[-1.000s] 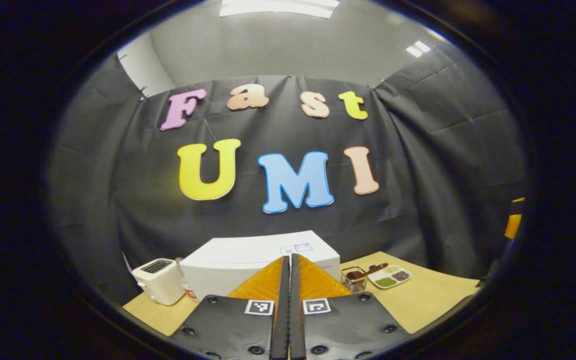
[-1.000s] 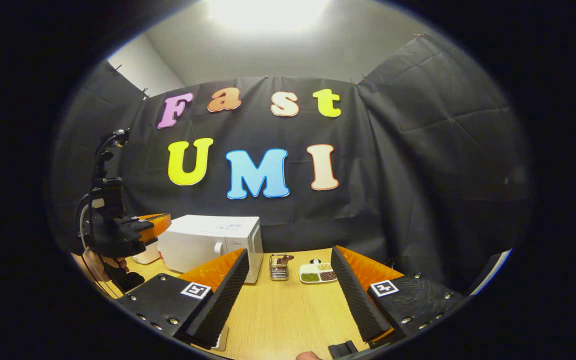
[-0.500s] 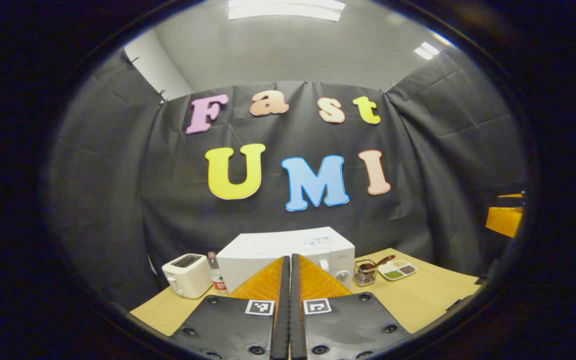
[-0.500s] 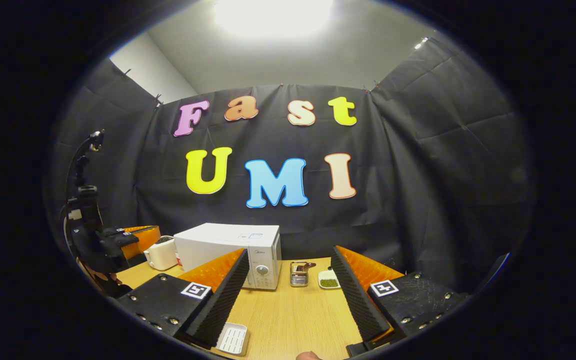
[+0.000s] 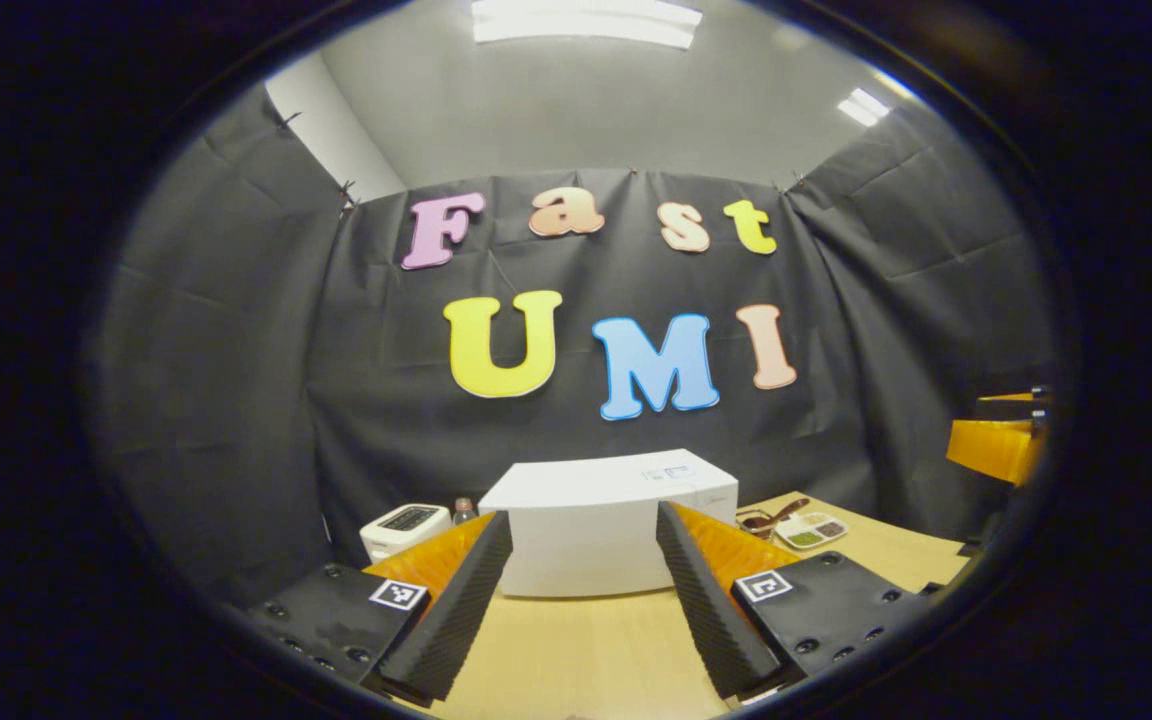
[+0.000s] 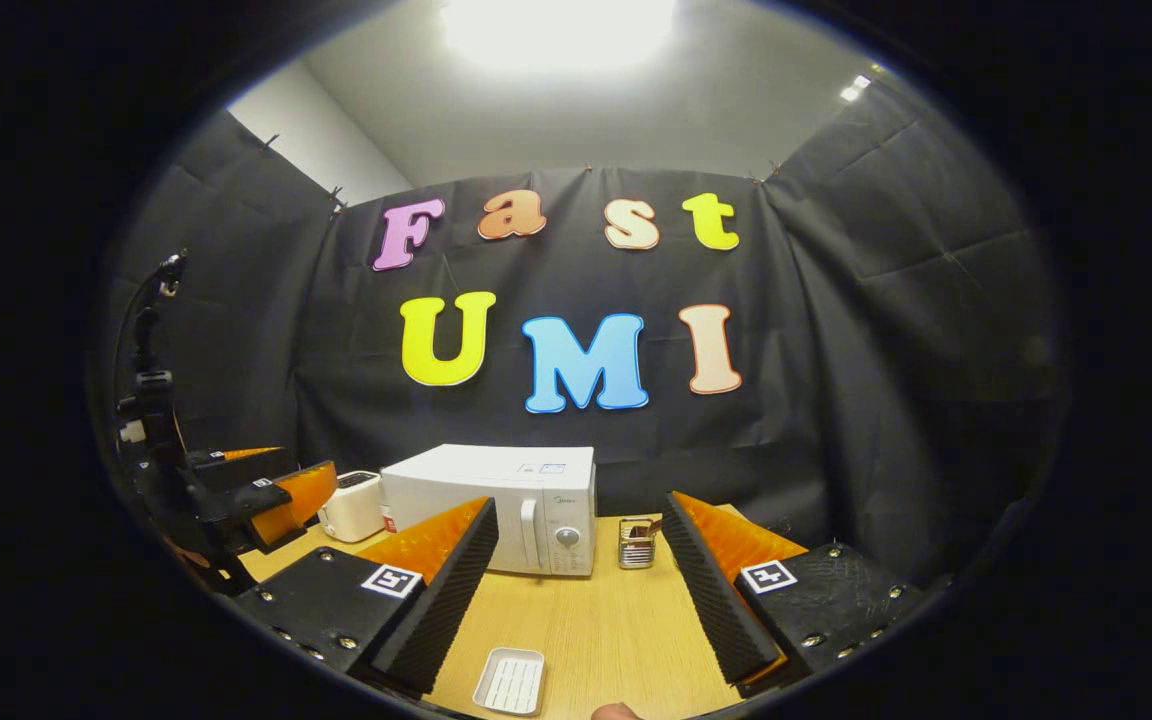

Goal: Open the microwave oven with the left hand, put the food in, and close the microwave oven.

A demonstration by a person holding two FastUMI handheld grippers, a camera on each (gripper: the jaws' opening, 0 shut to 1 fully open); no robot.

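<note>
Facing the microwave (image 5: 608,525) head on, the left tool (image 5: 584,610) hangs above the table (image 5: 586,650) with its two fingers spread wide and nothing between them; the white box sits straight ahead of it, framed in the gap, some way off and not touched. Its long axis runs across the tool's line of sight. In the right gripper view the door handle (image 6: 528,533) and a round knob (image 6: 567,536) stand at the right-hand end of the microwave's front, so I judge the left tool must travel forward and a little to its right to catch that upright handle, and turn its fingers to close across it. The left tool looks the nearer of the two to the oven, though I can't be sure. The right tool (image 6: 576,590) is also spread and empty, with the microwave ahead and slightly to its left. Just in front of it on the table lies a small white tray (image 6: 510,681), which may be the food dish; what it holds I cannot make out. A toaster (image 6: 354,505) stands beyond the microwave's far left end and a wire basket (image 6: 636,543) to its right. As for writing, a small mark sits by the knob and a sticker on the oven's top, both too small to read.
</note>
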